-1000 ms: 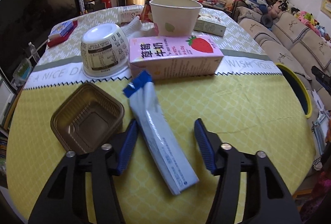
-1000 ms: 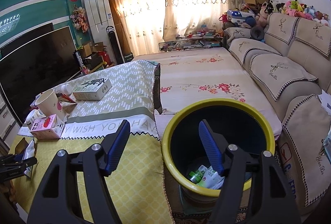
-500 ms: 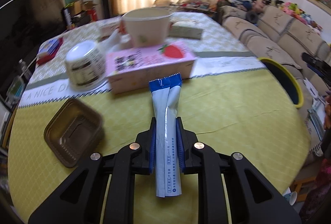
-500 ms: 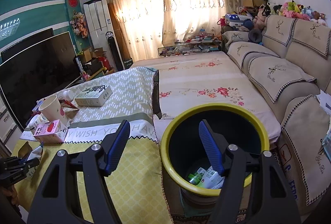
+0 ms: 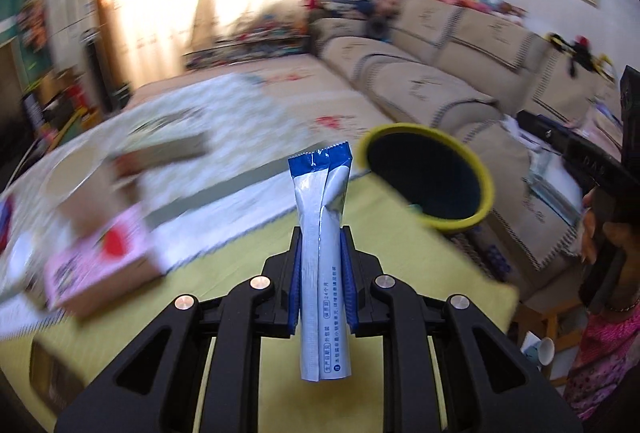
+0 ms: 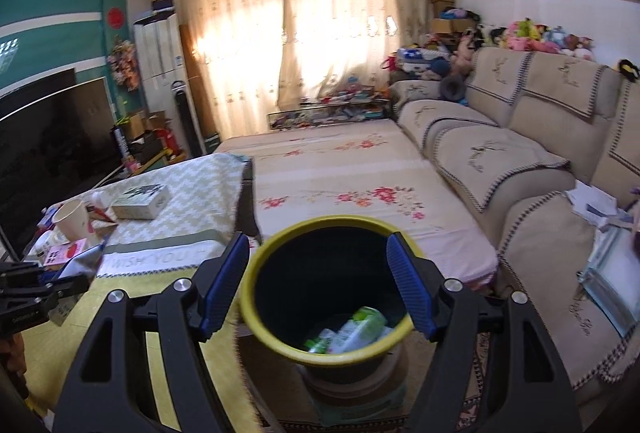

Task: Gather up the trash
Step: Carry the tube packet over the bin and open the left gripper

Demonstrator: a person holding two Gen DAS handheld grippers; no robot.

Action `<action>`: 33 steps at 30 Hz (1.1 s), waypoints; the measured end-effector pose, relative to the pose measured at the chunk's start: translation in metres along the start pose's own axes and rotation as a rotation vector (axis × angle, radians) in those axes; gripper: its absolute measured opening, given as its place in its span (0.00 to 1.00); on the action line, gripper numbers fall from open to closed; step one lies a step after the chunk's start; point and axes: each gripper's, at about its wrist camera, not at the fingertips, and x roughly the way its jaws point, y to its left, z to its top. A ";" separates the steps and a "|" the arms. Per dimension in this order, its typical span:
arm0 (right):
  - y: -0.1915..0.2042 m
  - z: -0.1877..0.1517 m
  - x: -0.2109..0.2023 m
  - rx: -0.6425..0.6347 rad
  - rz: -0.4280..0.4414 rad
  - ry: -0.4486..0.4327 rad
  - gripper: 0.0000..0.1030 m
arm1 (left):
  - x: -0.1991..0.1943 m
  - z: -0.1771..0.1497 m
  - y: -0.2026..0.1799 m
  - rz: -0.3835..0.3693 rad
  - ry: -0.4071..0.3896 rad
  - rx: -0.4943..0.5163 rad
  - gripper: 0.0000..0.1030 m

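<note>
My left gripper [image 5: 321,245] is shut on a blue and white sachet wrapper [image 5: 322,233], held upright above the yellow tablecloth [image 5: 400,257]. The yellow-rimmed trash bin [image 5: 428,183] stands past the table's right edge, ahead and to the right of the wrapper. My right gripper [image 6: 320,273] is open and empty, its fingers spread on either side of the bin [image 6: 280,337] as seen from above. Green and white cartons [image 6: 352,329] lie in the bin. In the right wrist view the left gripper [image 6: 60,283] shows at the far left with the wrapper [image 6: 82,259].
A pink strawberry milk carton [image 5: 96,265], a paper cup [image 6: 74,219] and a flat box [image 6: 140,201] lie on the table. A beige sofa [image 6: 540,161] runs along the right. A floral-covered low surface [image 6: 340,185] lies beyond the bin.
My left gripper closed on the wrapper, lifted it off the table and swung right toward the bin. My right gripper stayed open and moved closer over the bin.
</note>
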 end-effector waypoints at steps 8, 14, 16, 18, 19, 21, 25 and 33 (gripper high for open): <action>-0.045 -0.007 -0.014 0.065 -0.066 -0.014 0.66 | 0.070 0.062 -0.085 -0.151 0.022 0.162 0.18; -0.068 -0.010 -0.017 0.093 -0.121 -0.017 0.68 | 0.139 0.093 -0.114 -0.129 0.099 0.183 0.25; -0.075 -0.011 -0.016 0.106 -0.128 -0.011 0.68 | 0.154 0.098 -0.113 -0.134 0.120 0.160 0.35; -0.080 -0.012 -0.015 0.115 -0.133 -0.007 0.68 | 0.163 0.103 -0.111 -0.106 0.122 0.148 0.58; -0.082 -0.013 -0.014 0.117 -0.133 -0.003 0.68 | 0.164 0.105 -0.108 -0.093 0.113 0.133 0.64; -0.082 -0.013 -0.011 0.117 -0.126 0.002 0.69 | 0.161 0.106 -0.104 -0.097 0.101 0.107 0.64; -0.074 -0.014 -0.004 0.109 -0.102 0.014 0.69 | 0.125 0.104 -0.095 -0.078 0.026 0.100 0.66; -0.036 -0.018 0.014 0.065 -0.030 0.054 0.70 | 0.015 0.063 -0.054 -0.042 -0.125 0.028 0.79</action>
